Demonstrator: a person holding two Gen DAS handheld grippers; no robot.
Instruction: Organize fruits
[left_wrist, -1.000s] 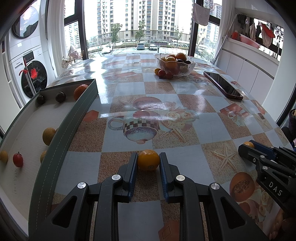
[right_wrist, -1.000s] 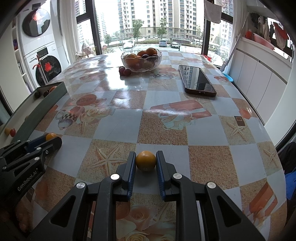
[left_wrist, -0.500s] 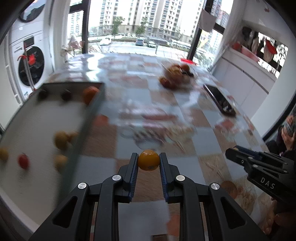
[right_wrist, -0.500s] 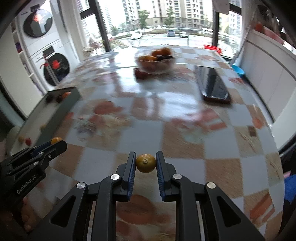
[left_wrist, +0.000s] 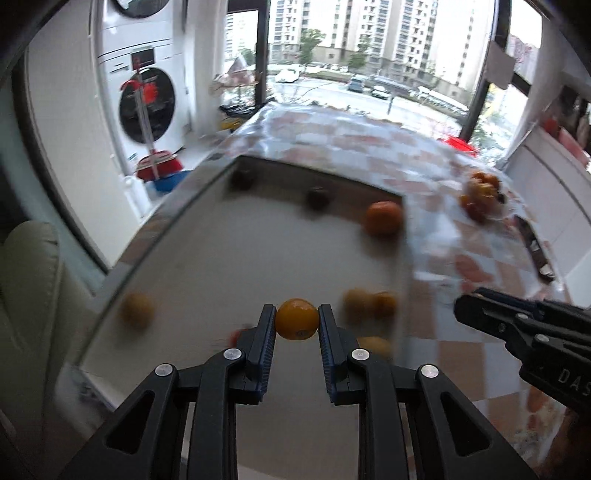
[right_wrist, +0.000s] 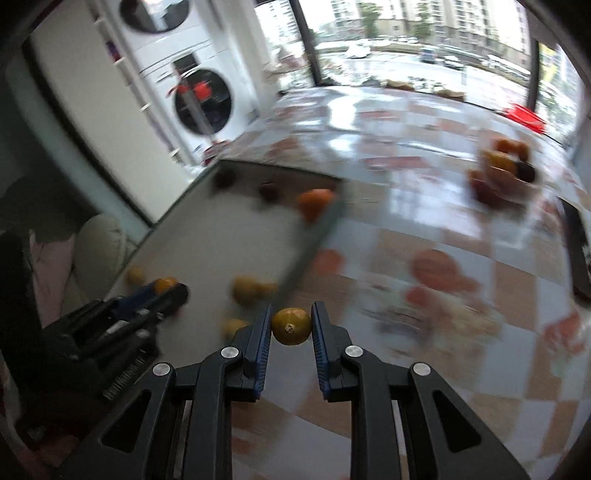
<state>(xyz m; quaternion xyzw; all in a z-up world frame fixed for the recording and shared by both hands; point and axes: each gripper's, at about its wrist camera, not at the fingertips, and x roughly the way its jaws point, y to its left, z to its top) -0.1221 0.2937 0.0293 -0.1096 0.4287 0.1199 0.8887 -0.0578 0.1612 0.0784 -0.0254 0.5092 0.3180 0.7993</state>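
Note:
My left gripper (left_wrist: 297, 319) is shut on a small orange fruit (left_wrist: 297, 319) and holds it in the air above the white tray (left_wrist: 221, 258). My right gripper (right_wrist: 291, 326) is shut on a second small orange fruit (right_wrist: 291, 326), held above the tray's green right rim (right_wrist: 314, 240). The tray holds several fruits: a big orange (left_wrist: 382, 218), two dark fruits (left_wrist: 318, 197) at its far end, and yellow ones (left_wrist: 136, 310). The left gripper also shows in the right wrist view (right_wrist: 166, 286), and the right gripper in the left wrist view (left_wrist: 469, 310). Both views are motion-blurred.
A glass bowl of fruit (right_wrist: 506, 166) stands far right on the patterned table (right_wrist: 424, 221). A dark phone (left_wrist: 532, 243) lies at the right edge. Stacked washing machines (left_wrist: 144, 96) and a pale cushion (left_wrist: 26, 288) are left of the table.
Both grippers lifted their fruits off the table and swung left. The left one now hangs over the tray; the right one is at the tray's right rim.

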